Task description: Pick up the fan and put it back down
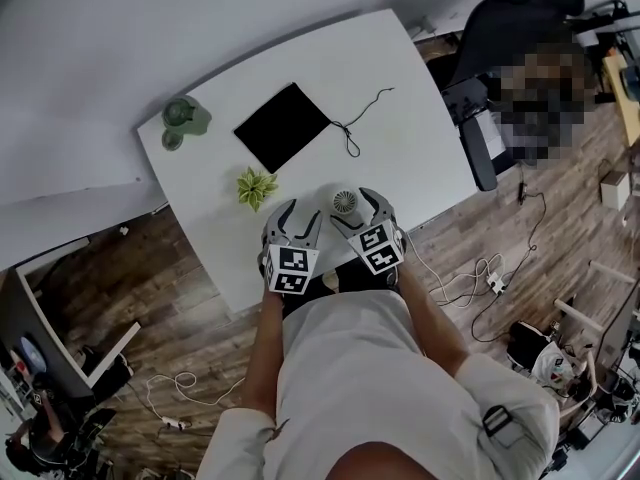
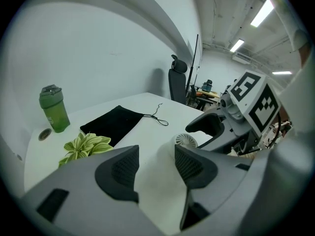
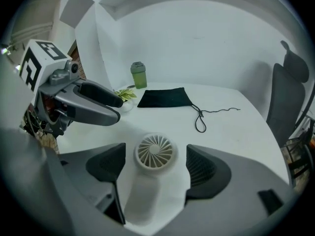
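From overhead, the right hand-held gripper covers the fan handle, so only its grille shows. The worktop near edge vanishes beneath the person's torso.

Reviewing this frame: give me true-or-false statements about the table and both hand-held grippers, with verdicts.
1. The small white fan lies between the right hand-held gripper's jaws. True.
2. Those jaws are clamped on the fan. False: they stand apart, with a gap on each side.
3. The left hand-held gripper holds the green plant. False: it is open and empty; the plant sits on the table.
4. The green shaker bottle stands upright. True.
5. The black drawstring pouch lies on the floor. False: it lies on the white table.
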